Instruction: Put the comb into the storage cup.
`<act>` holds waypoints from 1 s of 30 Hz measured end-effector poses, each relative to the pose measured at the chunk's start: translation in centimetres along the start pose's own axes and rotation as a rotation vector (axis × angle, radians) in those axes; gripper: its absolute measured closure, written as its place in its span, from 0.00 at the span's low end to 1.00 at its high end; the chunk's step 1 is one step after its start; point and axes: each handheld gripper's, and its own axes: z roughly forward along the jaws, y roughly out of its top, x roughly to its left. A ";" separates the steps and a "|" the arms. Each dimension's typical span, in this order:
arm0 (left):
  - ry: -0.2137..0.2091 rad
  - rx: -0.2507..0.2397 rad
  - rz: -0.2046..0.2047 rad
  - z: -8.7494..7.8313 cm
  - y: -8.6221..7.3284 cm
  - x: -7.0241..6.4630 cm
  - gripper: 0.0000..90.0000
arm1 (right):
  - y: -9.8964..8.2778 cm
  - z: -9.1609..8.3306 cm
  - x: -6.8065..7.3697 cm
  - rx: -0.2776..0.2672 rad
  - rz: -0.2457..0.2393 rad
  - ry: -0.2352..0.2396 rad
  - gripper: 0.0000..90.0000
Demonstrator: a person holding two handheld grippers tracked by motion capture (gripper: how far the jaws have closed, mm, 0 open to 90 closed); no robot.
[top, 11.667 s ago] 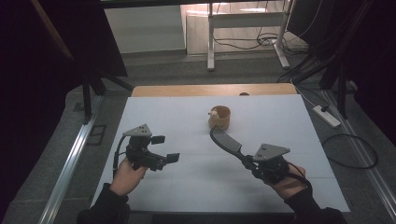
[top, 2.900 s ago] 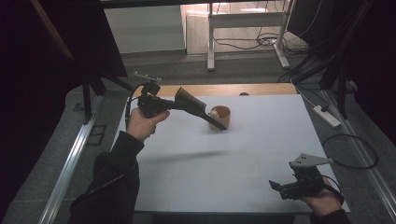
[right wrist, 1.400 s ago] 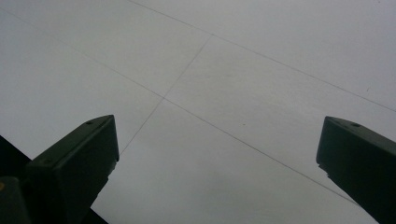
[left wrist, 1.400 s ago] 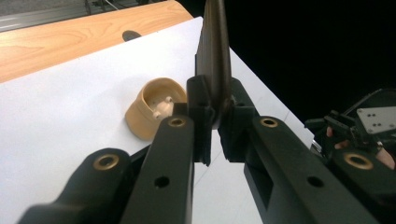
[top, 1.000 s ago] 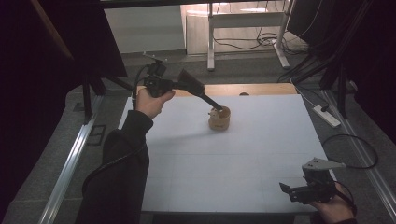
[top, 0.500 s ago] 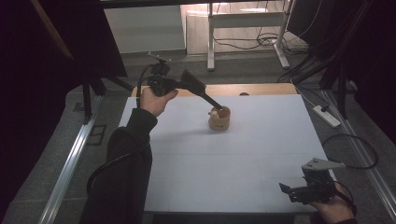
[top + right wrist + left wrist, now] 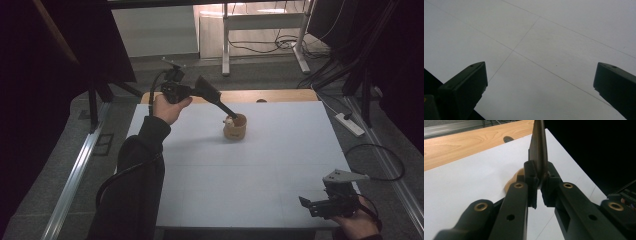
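Counted from the high view: two hand-held grippers, one wooden cup (image 7: 235, 127), one white-topped counter (image 7: 240, 175).

Left hand-held gripper (image 7: 230, 116): raised above the far left of the counter in the left hand (image 7: 167, 107), angled down, tips at the rim of the cup. Cup upright, toward the far middle of the counter, with a small pale bit at its rim beneath the tips.

Right hand-held gripper (image 7: 306, 205): low at the near right corner, well apart from the cup, pointing left.

Made plain by the left gripper view: left hand-held gripper (image 7: 539, 182) clamped on one thin flat piece (image 7: 538, 147), seen edge-on and standing up between the pads, the cup (image 7: 512, 182) just behind.

Made plain by the right gripper view: right hand-held gripper (image 7: 540, 75) spread wide apart, nothing between, above bare white counter (image 7: 549, 37) crossed by faint lines.
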 end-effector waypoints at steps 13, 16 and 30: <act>0.004 0.014 -0.006 1.2 -0.3 0.4 0.92 | 0.0 0.0 0.0 0.002 -0.003 0.002 0.00; 0.003 0.017 -0.008 1.6 -0.4 0.4 0.92 | 0.0 0.0 0.0 0.002 -0.004 0.003 0.00; 0.003 0.044 -0.009 3.5 -1.1 0.8 0.92 | 0.0 0.0 0.0 0.007 -0.006 0.007 0.00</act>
